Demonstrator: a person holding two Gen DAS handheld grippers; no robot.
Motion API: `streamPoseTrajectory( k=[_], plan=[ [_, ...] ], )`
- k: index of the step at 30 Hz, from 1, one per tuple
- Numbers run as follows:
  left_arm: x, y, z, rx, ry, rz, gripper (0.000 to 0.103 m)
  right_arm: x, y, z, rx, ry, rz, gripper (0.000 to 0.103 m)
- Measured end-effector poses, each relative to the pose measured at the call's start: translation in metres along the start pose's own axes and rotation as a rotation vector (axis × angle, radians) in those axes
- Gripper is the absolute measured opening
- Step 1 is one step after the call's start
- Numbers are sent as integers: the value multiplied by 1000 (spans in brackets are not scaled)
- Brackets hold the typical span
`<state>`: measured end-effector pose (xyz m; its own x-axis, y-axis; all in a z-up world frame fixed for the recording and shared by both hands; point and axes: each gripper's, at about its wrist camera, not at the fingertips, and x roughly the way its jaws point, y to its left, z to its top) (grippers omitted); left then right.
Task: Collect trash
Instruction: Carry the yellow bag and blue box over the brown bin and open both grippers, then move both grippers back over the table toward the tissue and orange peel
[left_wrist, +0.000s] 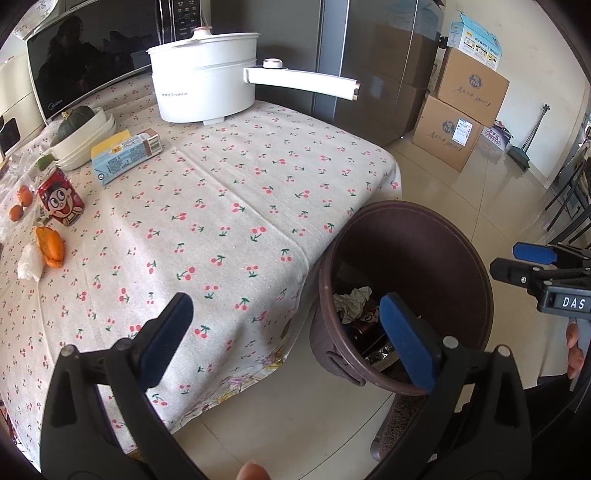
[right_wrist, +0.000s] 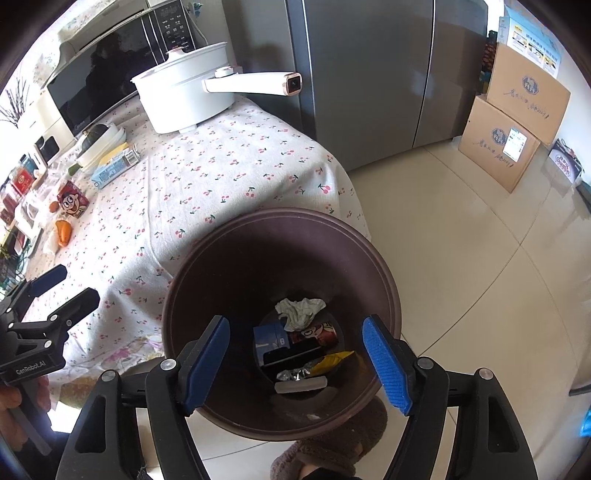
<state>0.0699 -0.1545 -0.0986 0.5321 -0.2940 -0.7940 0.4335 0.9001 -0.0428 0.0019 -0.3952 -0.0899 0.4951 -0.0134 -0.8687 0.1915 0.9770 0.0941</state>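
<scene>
A brown trash bin stands on the floor by the table corner. Inside it lie crumpled paper, a red can, a blue carton and a yellow wrapper. My right gripper hangs open over the bin's mouth with nothing between its fingers. My left gripper is open and empty above the table edge, its right finger over the bin. On the cherry-print tablecloth, at the left, sit a red can, a blue and yellow carton, orange peel and a white tissue.
A white electric pot with a long handle stands at the table's back, before a microwave. Stacked white bowls hold a green squash. Small oranges lie at the far left. A grey fridge and cardboard boxes stand beyond.
</scene>
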Motion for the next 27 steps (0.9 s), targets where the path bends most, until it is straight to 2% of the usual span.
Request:
streamPoseTrajectory(
  k=[4,13,27],
  plan=[
    [-4,10,-1,-24,0,20,102,-2,10,4,-14,-16,-9,86],
    [-18,43,-3,-91,-16,82,102,-13,35,20,-54,-92,-35,93],
    [-56,108,0,-217,-86,148,102,-21,95,51,-83,-154,-7,95]
  ],
)
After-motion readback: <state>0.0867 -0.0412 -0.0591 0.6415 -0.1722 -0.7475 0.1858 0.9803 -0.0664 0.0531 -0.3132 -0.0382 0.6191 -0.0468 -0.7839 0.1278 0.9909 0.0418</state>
